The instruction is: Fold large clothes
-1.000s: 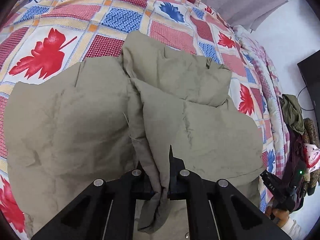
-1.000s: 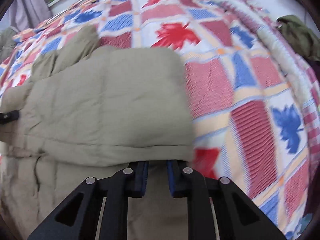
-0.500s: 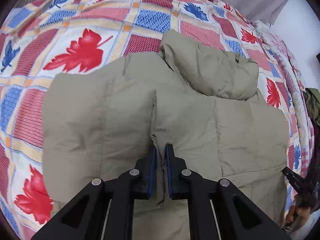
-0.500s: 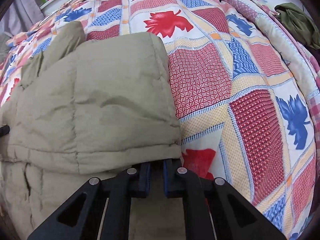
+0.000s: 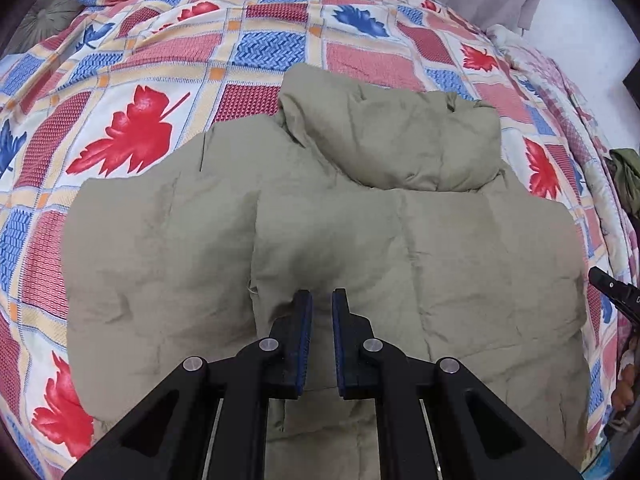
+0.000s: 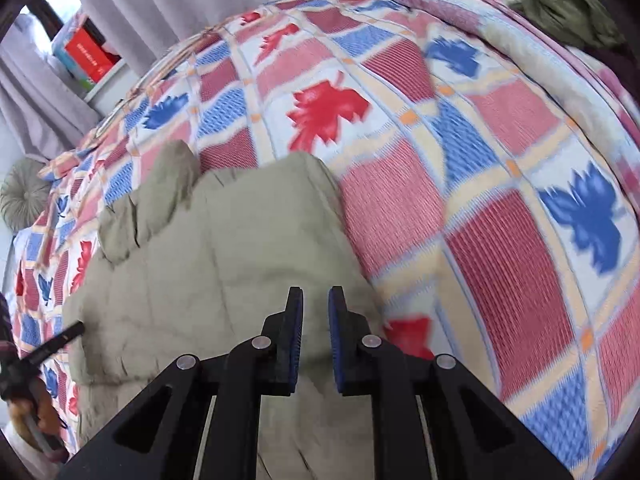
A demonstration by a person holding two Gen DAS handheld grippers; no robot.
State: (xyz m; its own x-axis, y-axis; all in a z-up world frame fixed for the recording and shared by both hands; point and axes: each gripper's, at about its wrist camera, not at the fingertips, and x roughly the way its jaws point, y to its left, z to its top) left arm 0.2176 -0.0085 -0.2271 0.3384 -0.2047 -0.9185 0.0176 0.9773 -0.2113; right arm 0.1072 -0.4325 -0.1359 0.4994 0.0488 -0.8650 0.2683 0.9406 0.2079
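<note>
An olive-khaki padded jacket (image 5: 360,248) lies folded on the bed, its hood (image 5: 400,140) bunched at the far side. It also shows in the right wrist view (image 6: 224,264). My left gripper (image 5: 322,300) hovers over the jacket's near middle, jaws slightly apart and empty. My right gripper (image 6: 314,298) hovers over the jacket's right edge, jaws slightly apart and empty. The right gripper's tip shows at the right edge of the left wrist view (image 5: 616,292). The left gripper's tip shows in the right wrist view (image 6: 56,344).
A patchwork bedspread (image 5: 160,80) with red and blue leaves covers the bed. A rolled quilt (image 6: 520,40) lies along the far side with a green garment (image 6: 568,4) on it. Grey curtains (image 6: 160,8), a shelf with boxes (image 6: 88,56) and a round cushion (image 6: 24,196) stand behind.
Both grippers let go of the jacket fabric and lifted back; the left jaws opened slightly. The jacket flap now lies flat, folded over the body.
</note>
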